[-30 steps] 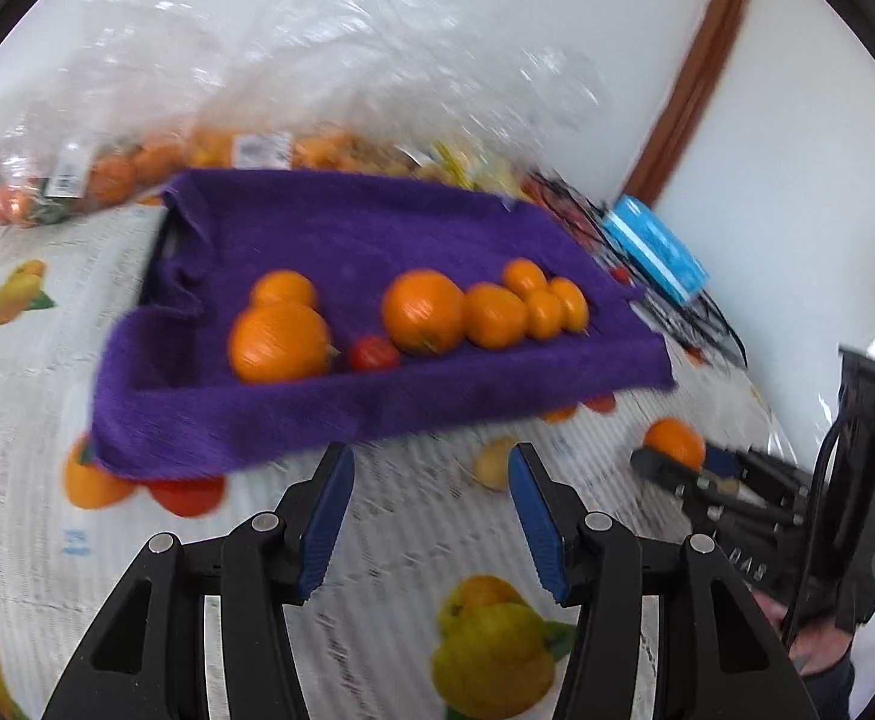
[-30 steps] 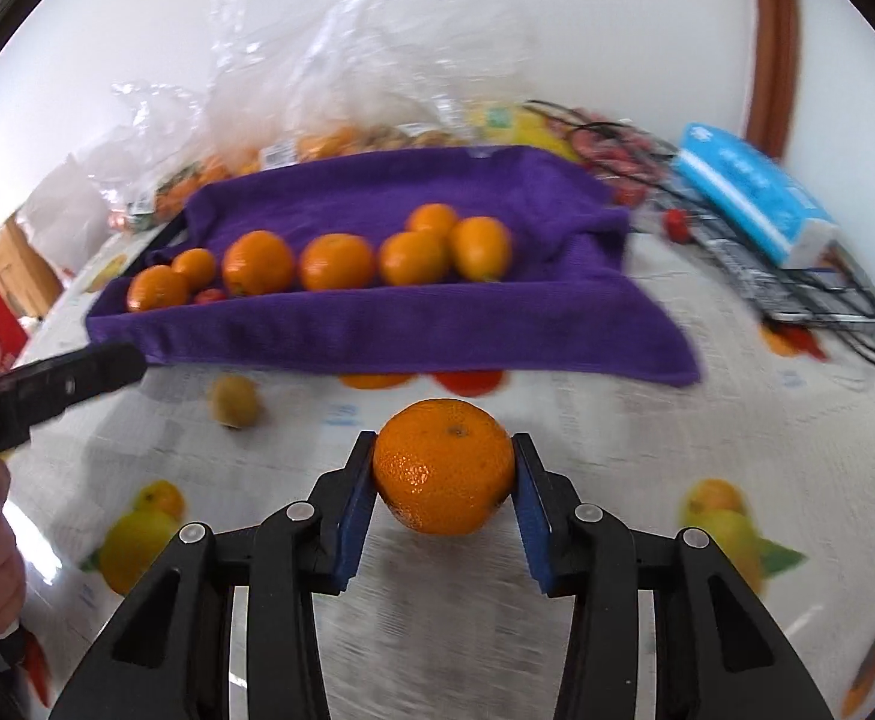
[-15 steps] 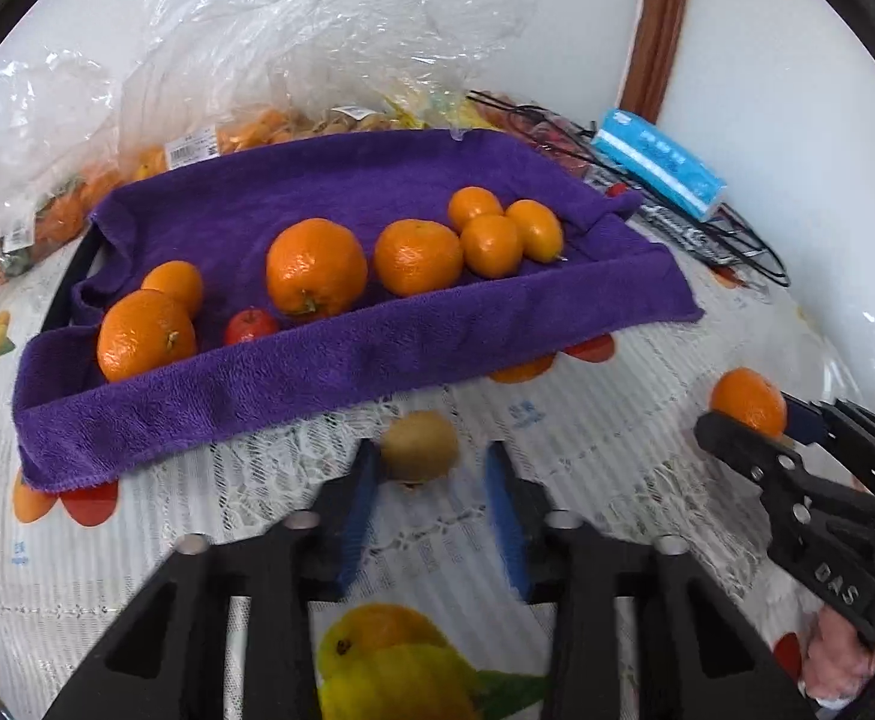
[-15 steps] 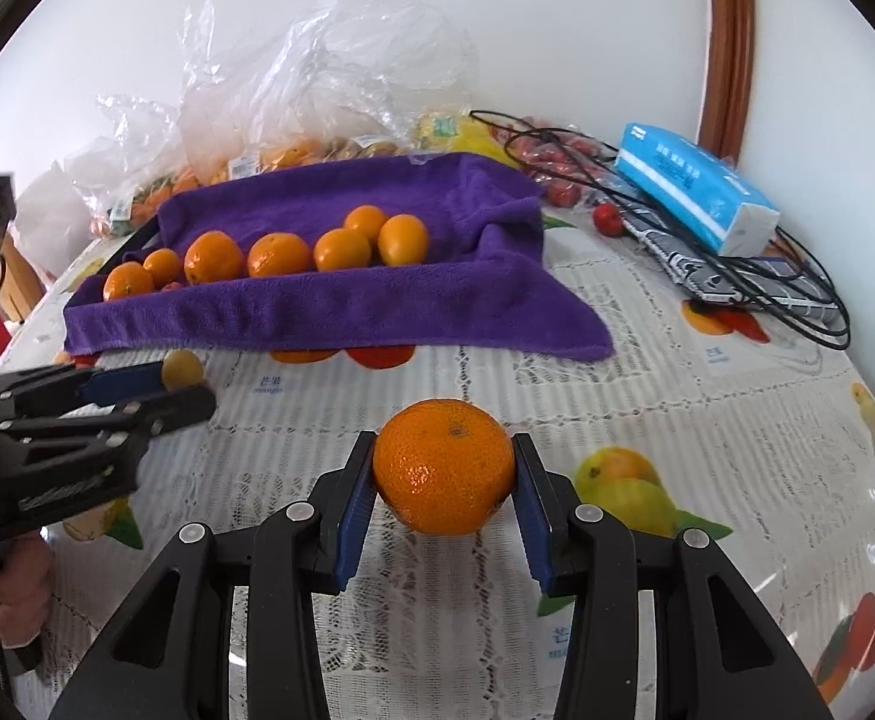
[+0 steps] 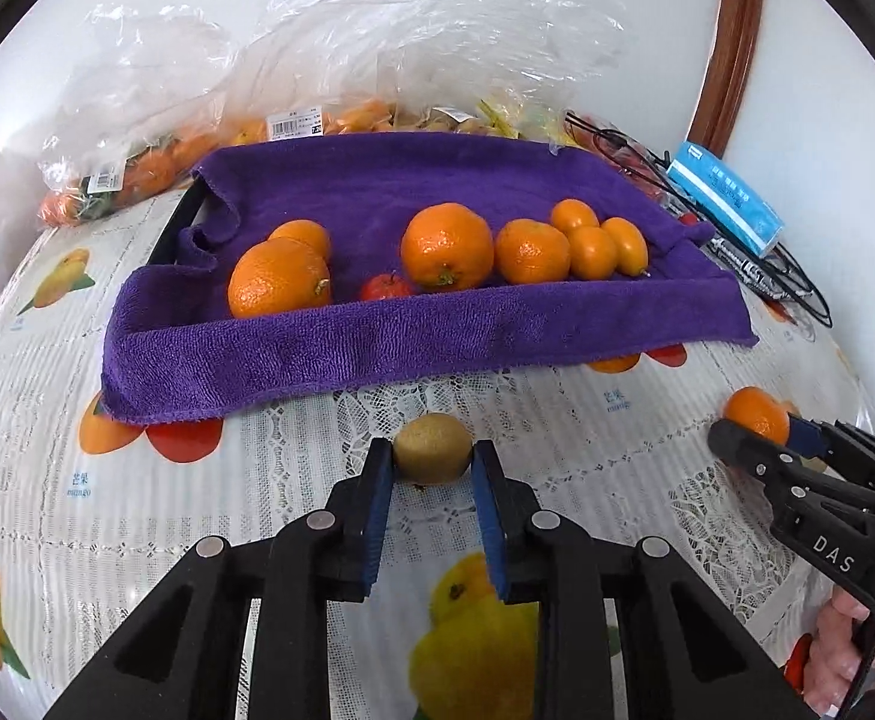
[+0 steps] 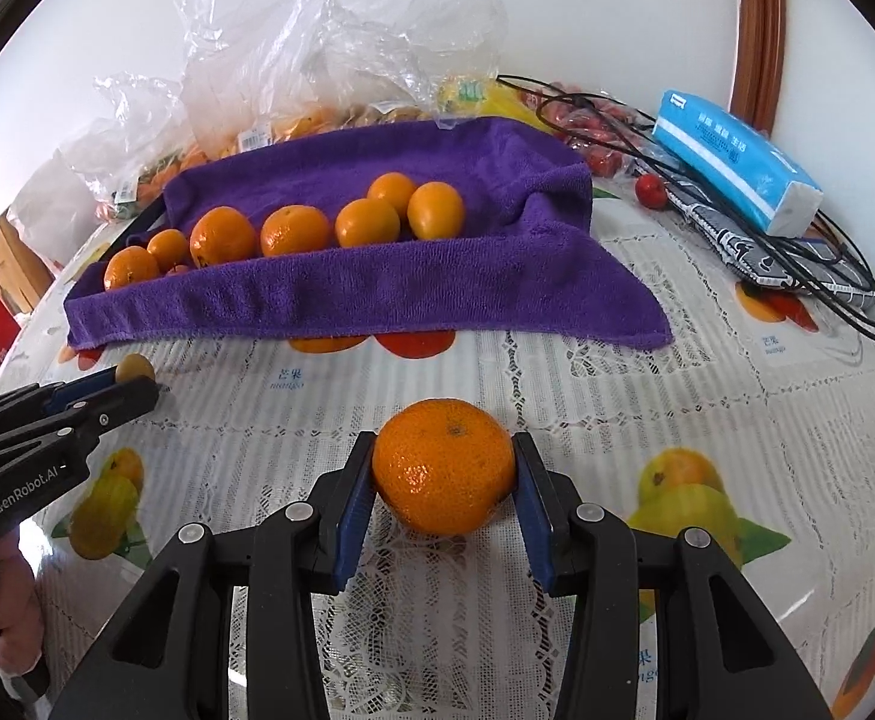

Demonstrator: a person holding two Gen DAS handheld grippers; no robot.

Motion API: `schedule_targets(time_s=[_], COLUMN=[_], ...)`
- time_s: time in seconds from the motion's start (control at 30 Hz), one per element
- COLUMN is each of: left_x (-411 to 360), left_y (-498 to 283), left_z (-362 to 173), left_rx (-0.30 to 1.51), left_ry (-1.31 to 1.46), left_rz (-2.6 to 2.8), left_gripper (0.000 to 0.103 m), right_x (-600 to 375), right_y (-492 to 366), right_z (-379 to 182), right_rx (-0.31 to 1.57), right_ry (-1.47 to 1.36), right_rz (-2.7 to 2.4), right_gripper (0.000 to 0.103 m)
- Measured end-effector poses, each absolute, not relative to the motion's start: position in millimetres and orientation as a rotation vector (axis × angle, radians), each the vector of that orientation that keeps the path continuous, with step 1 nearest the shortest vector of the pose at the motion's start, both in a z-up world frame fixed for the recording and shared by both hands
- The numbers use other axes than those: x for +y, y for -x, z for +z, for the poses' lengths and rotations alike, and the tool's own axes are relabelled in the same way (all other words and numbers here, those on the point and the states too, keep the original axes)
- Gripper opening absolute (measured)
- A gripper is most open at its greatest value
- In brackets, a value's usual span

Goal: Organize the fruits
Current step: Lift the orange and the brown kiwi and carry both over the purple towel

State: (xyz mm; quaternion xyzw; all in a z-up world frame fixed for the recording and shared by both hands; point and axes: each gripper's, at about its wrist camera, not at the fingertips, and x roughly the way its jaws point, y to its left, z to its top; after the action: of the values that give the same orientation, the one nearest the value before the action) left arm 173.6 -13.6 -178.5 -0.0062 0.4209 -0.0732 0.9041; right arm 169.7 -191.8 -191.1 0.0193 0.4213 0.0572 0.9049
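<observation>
A tray lined with a purple towel [image 5: 377,354] [image 6: 497,276] holds a row of several oranges [image 5: 446,246] [image 6: 295,230], small kumquats [image 5: 593,252] and a small red fruit [image 5: 385,287]. My left gripper [image 5: 431,462] is shut on a brownish kiwi [image 5: 431,447] just in front of the towel's near edge; it also shows in the right wrist view [image 6: 135,367]. My right gripper [image 6: 443,468] is shut on an orange [image 6: 442,473] over the tablecloth, right of the left gripper; that orange also shows in the left wrist view [image 5: 755,414].
Clear plastic bags of fruit [image 5: 347,60] [image 6: 329,48] lie behind the tray. A blue tissue pack [image 6: 737,162] [image 5: 725,198], black cables [image 6: 827,264] and a small red fruit [image 6: 652,186] sit at the back right. The fruit-print tablecloth [image 6: 617,396] covers the table.
My left gripper moved forward to the kiwi and closed on it. My right gripper kept hold of the orange and barely moved.
</observation>
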Motion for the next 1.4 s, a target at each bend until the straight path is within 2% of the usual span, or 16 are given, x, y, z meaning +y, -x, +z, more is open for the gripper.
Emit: schedule_targets(time_s=[0.17, 0.43, 0.67, 1.4], left_x=[-16.2, -11.0, -10.7, -9.8], left_y=[-173.7, -173.9, -172.2, -157.7], left_z=[-178.3, -178.5, -177.8, -154.2], left_rx=[0.872, 0.870, 0.866, 0.745], left_ry=[-0.001, 0.038, 0.050, 0.094], left_rz=[-0.152, -0.164, -0.167, -0.234], left_gripper=[0.026, 0.026, 0.025, 0.025], right_x=[-185.2, -181.6, -184.5, -205.0], right_y=[-170.4, -170.6, -169.7, -164.7], right_z=[-192.8, -192.7, -191.7, -176.5], right_rx=[0.876, 0.876, 0.873, 0.823], right_ry=[-0.010, 0.014, 0.011, -0.096], right_rz=[0.118, 0.125, 0.113, 0.083], right_gripper=[0.049, 0.049, 0.044, 0.043])
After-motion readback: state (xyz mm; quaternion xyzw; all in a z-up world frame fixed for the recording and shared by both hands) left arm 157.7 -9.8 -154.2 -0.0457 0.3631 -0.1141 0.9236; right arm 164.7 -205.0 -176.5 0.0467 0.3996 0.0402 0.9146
